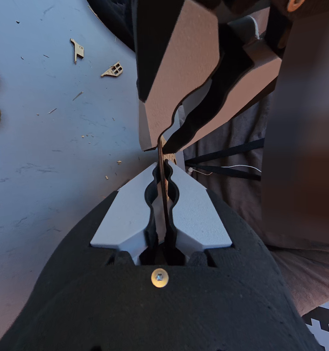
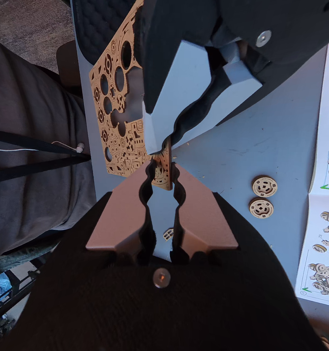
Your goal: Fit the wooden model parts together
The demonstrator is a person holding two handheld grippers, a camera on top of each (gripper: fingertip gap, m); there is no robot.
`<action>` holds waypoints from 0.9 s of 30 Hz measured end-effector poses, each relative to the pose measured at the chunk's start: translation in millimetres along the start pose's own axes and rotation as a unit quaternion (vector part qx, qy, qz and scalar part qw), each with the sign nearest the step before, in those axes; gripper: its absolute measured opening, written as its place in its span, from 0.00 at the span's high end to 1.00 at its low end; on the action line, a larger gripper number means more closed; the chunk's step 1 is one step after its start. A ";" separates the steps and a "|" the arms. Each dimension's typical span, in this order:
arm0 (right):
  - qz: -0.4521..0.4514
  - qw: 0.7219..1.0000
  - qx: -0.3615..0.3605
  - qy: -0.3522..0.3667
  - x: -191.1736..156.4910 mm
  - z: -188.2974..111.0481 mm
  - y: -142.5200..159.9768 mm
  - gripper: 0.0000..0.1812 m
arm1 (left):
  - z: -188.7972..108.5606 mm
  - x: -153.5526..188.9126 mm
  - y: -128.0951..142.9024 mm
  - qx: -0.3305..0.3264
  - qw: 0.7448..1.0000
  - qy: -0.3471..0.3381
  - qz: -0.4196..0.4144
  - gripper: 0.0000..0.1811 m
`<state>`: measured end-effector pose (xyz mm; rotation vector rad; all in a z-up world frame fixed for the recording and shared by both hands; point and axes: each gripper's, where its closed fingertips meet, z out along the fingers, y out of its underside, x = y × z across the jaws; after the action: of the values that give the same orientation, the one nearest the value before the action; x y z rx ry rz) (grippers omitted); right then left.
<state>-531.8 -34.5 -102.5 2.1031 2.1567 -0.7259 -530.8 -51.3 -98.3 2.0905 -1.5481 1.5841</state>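
Thin laser-cut plywood, the wooden part (image 1: pixel 162 182) at frame centre, light, stiff and brittle, is pinched edge-on by both left tongs (image 1: pixel 162 167) and right tongs (image 2: pixel 162 167), best held near its edges.

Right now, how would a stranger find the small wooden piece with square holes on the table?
Start at the blue-grey tabletop in the left wrist view. Two small wooden pieces lie near its far edge. The fan-shaped wooden piece alone has a grid of four square holes; the slim angular wooden piece has none.
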 end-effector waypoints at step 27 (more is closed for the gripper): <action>-0.028 0.999 0.001 0.025 -0.4 3.8 0.6 0.90 | 2.3 1.6 3.4 -0.011 1.000 0.008 -0.001 0.99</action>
<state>-532.3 -36.3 -105.9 2.0911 2.2493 -0.6884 -531.9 -55.3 -99.7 2.0617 -1.5504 1.5721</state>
